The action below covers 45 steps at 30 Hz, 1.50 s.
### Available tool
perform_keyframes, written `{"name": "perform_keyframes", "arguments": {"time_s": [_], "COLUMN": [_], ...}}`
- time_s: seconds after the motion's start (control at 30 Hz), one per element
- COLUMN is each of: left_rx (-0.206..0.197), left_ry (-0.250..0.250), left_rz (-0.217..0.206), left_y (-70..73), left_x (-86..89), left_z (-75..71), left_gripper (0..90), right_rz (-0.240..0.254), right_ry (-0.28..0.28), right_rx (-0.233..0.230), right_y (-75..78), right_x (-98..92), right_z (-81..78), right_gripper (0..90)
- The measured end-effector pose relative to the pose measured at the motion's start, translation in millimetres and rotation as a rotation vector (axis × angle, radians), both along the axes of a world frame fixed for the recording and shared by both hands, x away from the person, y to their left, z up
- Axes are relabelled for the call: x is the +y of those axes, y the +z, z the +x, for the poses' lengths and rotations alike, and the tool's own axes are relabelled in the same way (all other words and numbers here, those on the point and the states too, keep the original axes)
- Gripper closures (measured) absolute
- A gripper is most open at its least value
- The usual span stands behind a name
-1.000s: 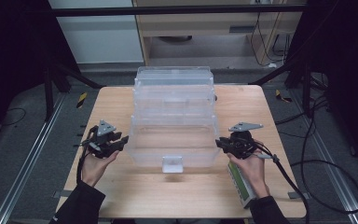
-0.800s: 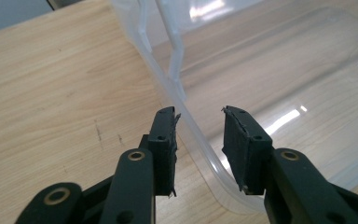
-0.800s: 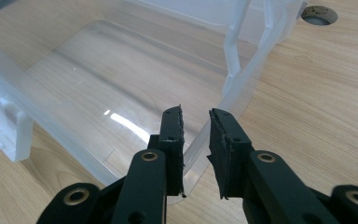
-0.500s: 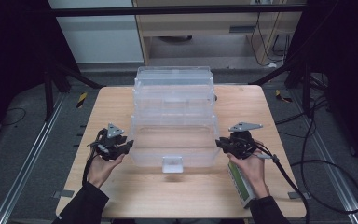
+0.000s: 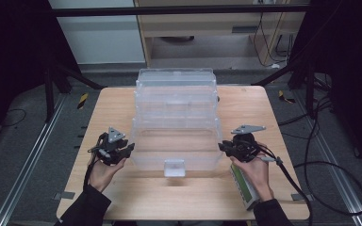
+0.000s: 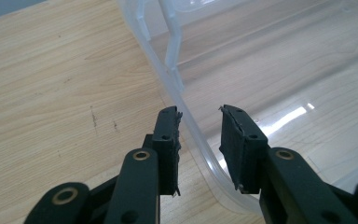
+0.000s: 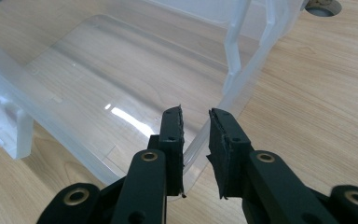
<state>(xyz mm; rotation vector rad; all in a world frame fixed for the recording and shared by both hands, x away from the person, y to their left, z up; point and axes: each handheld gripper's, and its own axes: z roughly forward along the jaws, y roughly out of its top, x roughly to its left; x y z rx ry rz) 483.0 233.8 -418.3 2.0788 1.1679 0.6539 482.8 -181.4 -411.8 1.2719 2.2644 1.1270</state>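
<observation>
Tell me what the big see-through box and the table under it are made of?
The clear stepped storage box looks like glossy, slightly frosted plastic: the table shows through it and its lid glints with light. The light brown table looks like matte wood, or a wood-look surface, with visible grain lines.

The clear plastic box [image 5: 175, 123] fills the middle of the worktop [image 5: 245, 197] from its far edge to well past the centre, so nothing passes straight across there. Bare wood runs in a strip down each side of it and in a broad band along the near edge, where only the box's small latch tab [image 5: 174, 167] juts out. On the right near corner a green, flat object [image 5: 243, 186] lies under the person's right forearm and narrows that side.
</observation>
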Motion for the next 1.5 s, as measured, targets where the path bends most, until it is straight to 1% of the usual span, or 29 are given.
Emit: {"name": "perform_keyframes", "arguments": {"time_s": [0.13, 0.37, 0.43, 0.57, 0.6, 0.63, 0.7, 0.8, 0.9, 0.97, 1.07, 1.17, 1.27, 1.3, 1.4, 1.43, 1.5], "left_rx": [-0.003, -0.004, -0.004, -0.006, -0.007, -0.006, -0.006, -0.009, -0.009, -0.009, -0.013, -0.026, -0.031, -0.039, -0.045, -0.050, -0.055], "left_ry": [-0.001, -0.005, -0.006, -0.010, -0.011, -0.015, -0.018, -0.018, -0.015, -0.015, -0.014, -0.010, -0.009, -0.006, -0.008, -0.013, -0.017], "left_rz": [0.005, -0.004, 0.004, 0.005, 0.006, 0.006, 0.009, 0.013, 0.008, 0.007, 0.008, 0.001, -0.005, -0.011, -0.013, -0.013, -0.016], "left_y": [0.1, -0.1, 0.2, 0.2, 0.2, 0.0, -0.2, -0.2, -0.3, -0.4, -0.1, 2.4, 5.0, 7.4, 9.4, 11.3, 13.1], "left_x": [-0.2, 0.8, 0.5, 0.9, 1.2, 1.4, 0.9, 0.9, 2.1, 2.2, 3.1, 6.0, 8.1, 10.0, 11.4, 12.2, 12.9], "left_z": [-1.3, -1.1, -1.2, -1.0, -0.9, -0.8, -0.8, -0.9, -0.4, -0.4, -0.3, -1.3, -1.9, -2.6, -3.5, -4.1, -4.7], "left_gripper": [66.5, 66.3, 66.2, 65.0, 65.0, 64.2, 63.9, 63.3, 60.8, 60.1, 58.2, 57.8, 57.3, 57.2, 56.1, 55.8, 55.2], "right_rz": [0.000, 0.005, 0.000, 0.000, 0.000, -0.005, -0.003, 0.008, 0.014, 0.012, 0.003, 0.004, 0.004, -0.003, -0.007, -0.020, -0.030], "right_ry": [-0.001, -0.010, -0.011, -0.013, -0.014, -0.010, -0.010, -0.010, -0.017, -0.019, -0.027, -0.030, -0.028, -0.028, -0.031, -0.043, -0.051], "right_rx": [0.005, 0.009, 0.009, 0.010, 0.010, 0.016, -0.001, 0.000, -0.011, -0.012, -0.029, -0.036, -0.034, -0.035, -0.030, -0.023, -0.020], "right_y": [0.3, 0.4, 0.8, 0.9, 1.0, 1.3, 3.3, 6.6, 12.7, 13.8, 17.1, 19.2, 20.5, 21.5, 23.2, 26.4, 29.5], "right_x": [0.1, 0.4, 0.9, 0.9, 1.2, 1.3, 0.3, -1.8, -7.1, -8.1, -11.7, -14.0, -15.0, -16.4, -18.1, -21.3, -24.4], "right_z": [-1.3, -2.0, -1.9, -1.8, -2.0, -2.4, -3.6, -4.6, -6.9, -7.5, -8.8, -9.4, -10.2, -11.4, -12.8, -14.7, -16.2], "right_gripper": [75.6, 75.7, 75.7, 75.1, 72.6, 72.3, 71.2, 69.0, 66.3, 65.4, 62.9, 61.1, 60.5, 59.7, 58.4, 57.7, 56.9]}}
